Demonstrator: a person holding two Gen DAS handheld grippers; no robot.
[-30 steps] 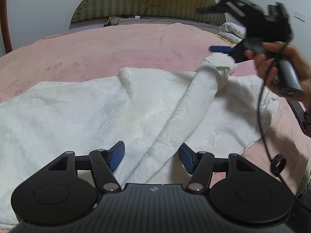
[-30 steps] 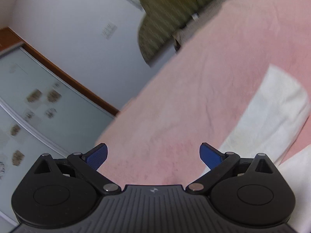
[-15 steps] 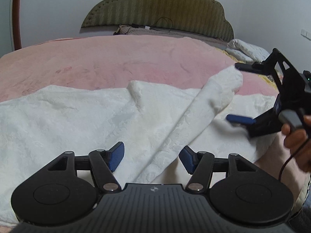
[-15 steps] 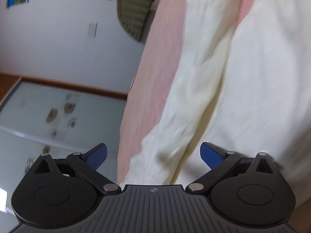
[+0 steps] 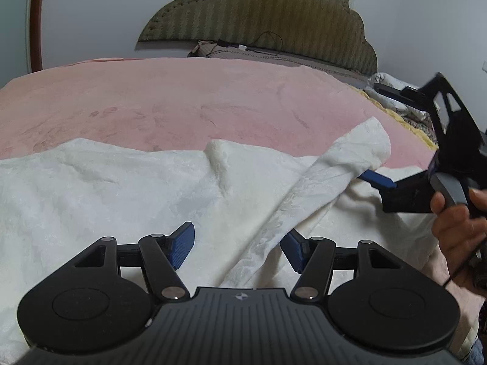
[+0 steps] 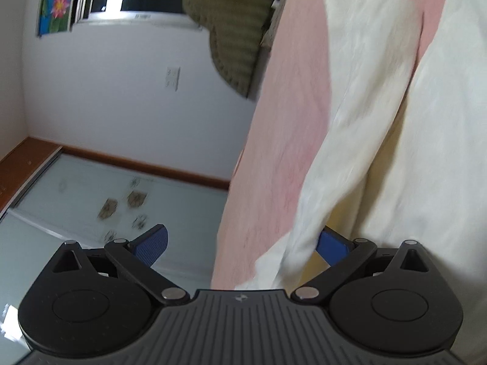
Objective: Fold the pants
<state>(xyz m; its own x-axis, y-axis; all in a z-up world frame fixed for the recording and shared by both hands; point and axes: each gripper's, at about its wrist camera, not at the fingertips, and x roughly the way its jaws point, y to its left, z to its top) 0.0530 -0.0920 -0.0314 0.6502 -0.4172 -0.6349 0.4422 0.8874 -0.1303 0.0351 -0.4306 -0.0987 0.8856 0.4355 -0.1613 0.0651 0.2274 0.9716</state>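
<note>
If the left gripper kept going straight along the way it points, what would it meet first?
Most likely the white pants: the left gripper tilts down at the raised fold running between its open jaws. Depth is uncertain.

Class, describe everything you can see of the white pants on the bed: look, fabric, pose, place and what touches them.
The pants are white to cream, of a soft cloth with a faint raised pattern. They lie spread and rumpled across the near part of the pink blanket. One leg is folded over diagonally, its end lifted slightly. The open right claw has its lower finger slipped under that leg's end. The open left claw hovers close over the cloth; contact is unclear.
</note>
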